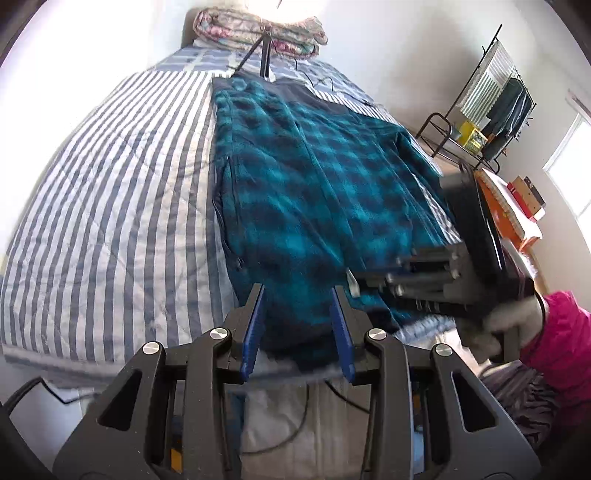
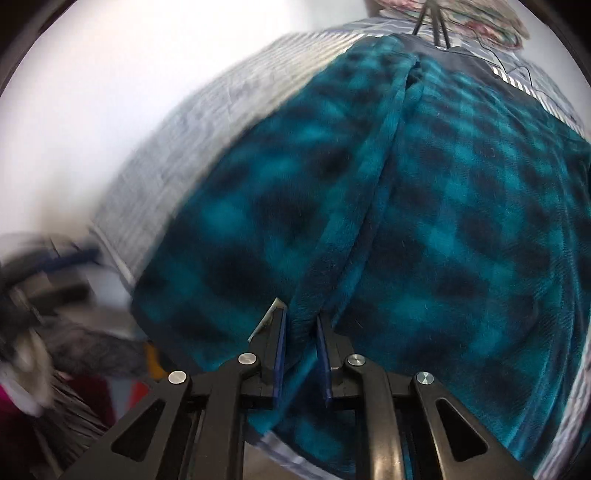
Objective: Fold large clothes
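A teal and black plaid fleece jacket [image 1: 317, 184] lies lengthwise on the striped bed, front up, its hem at the near edge. My left gripper [image 1: 299, 295] is open just above the hem, nothing between its blue pads. My right gripper [image 2: 301, 321] hovers low over the jacket [image 2: 424, 206] near the front opening; a ridge of fleece sits between its partly closed jaws, and I cannot tell if they pinch it. The right gripper's body also shows blurred in the left wrist view [image 1: 424, 273], at the jacket's right hem.
The blue-and-white striped bedspread [image 1: 110, 206] covers the bed. Folded quilts [image 1: 258, 29] and a black tripod [image 1: 264, 55] stand at the far end. A clothes rack [image 1: 491, 103] and an orange box [image 1: 506, 210] are on the right. A pink garment [image 1: 561, 343] lies near right.
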